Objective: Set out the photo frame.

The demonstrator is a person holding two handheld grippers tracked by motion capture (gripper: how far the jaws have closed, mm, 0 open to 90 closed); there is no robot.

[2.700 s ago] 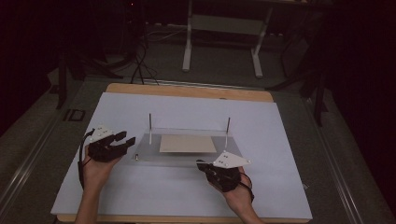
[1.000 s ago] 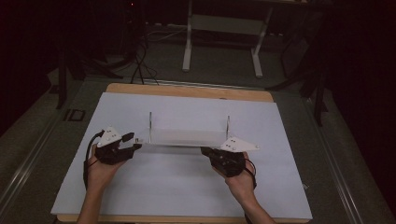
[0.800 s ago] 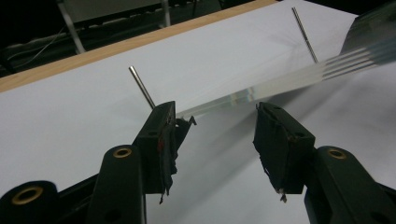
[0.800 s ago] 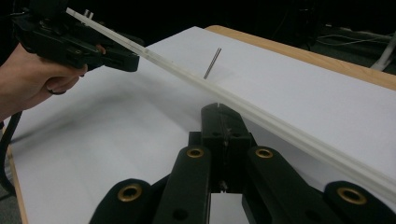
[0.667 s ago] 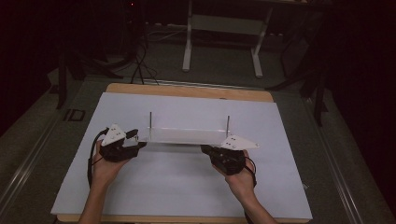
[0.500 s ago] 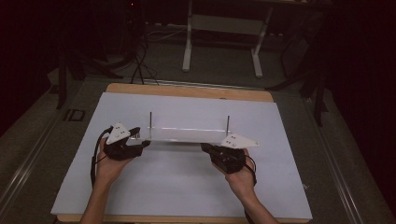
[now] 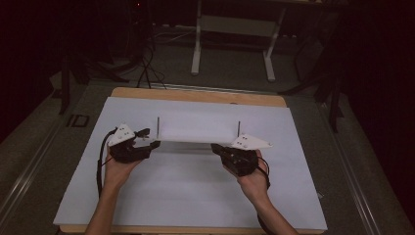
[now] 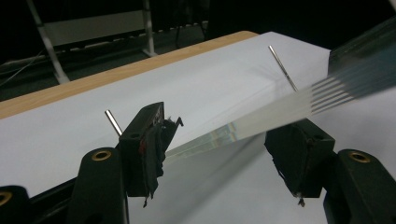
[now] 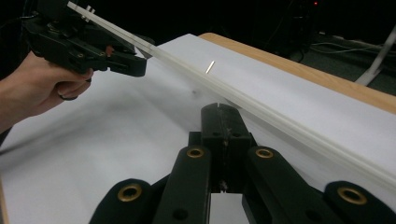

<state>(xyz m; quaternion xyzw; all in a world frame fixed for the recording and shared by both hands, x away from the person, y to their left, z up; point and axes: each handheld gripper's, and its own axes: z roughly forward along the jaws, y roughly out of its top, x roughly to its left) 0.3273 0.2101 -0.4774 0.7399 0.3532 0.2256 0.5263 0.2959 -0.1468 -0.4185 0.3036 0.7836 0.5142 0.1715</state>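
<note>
Spanning both tools, the clear plate (image 7: 198, 133) edge lies between spread left tool (image 7: 151, 144); right tool (image 7: 218, 149) pressed together.

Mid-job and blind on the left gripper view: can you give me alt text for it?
A clear plate runs edge-on between the left gripper's two black fingers, which stand apart on either side of it, having just been opening. Behind, two thin metal pins rise over the white table sheet.
</note>
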